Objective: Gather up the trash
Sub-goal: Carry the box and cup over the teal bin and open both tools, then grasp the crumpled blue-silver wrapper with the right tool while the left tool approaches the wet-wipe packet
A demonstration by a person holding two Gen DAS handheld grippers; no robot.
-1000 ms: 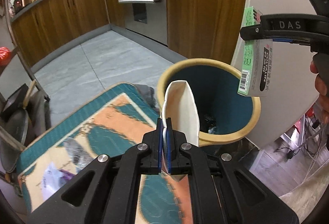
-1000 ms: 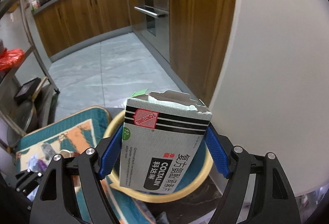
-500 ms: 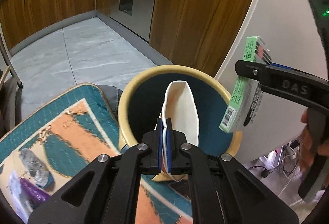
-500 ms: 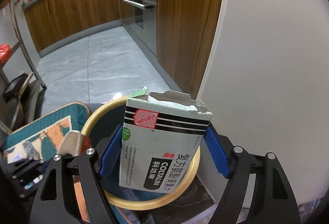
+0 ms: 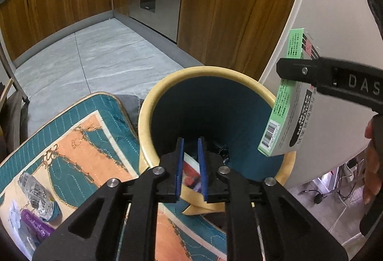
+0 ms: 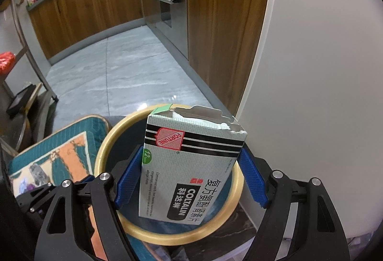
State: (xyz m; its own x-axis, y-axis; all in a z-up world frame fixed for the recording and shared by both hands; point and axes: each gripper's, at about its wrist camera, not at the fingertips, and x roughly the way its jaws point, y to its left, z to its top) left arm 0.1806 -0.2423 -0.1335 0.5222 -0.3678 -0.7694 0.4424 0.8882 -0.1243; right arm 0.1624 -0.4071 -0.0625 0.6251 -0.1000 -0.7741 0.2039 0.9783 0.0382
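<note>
**Both tools over the bin, box gripped on the right**

Left tool [image 5: 190, 160] is hanging over the near rim of the bin [image 5: 153, 103], pointing steeply down into it. Its blue pads are standing a narrow gap apart, having just been opening, with nothing pinched between them. Through that gap and just beyond the tips, bits of trash are lying at the bottom of the bin: a red-and-white piece and something dark and crumpled; the fisheye is not giving more detail.

Right tool [image 6: 191, 177] is clamping a grey-and-green medicine box [image 6: 191, 165], jaws spread wide, pads pressing on the box's two narrow sides. The box is hanging upright above the bin's open mouth, torn flap at the top, lettering reading upside down. From the left wrist view the same box [image 5: 287, 112] is showing off to the right of the left tool, over the far-right rim.

To the left of the left tool a teal-and-orange quilted mat [image 5: 79, 141] is lying, carrying a crumpled foil wrapper [image 5: 38, 194] and a purple packet [image 5: 36, 225].
</note>
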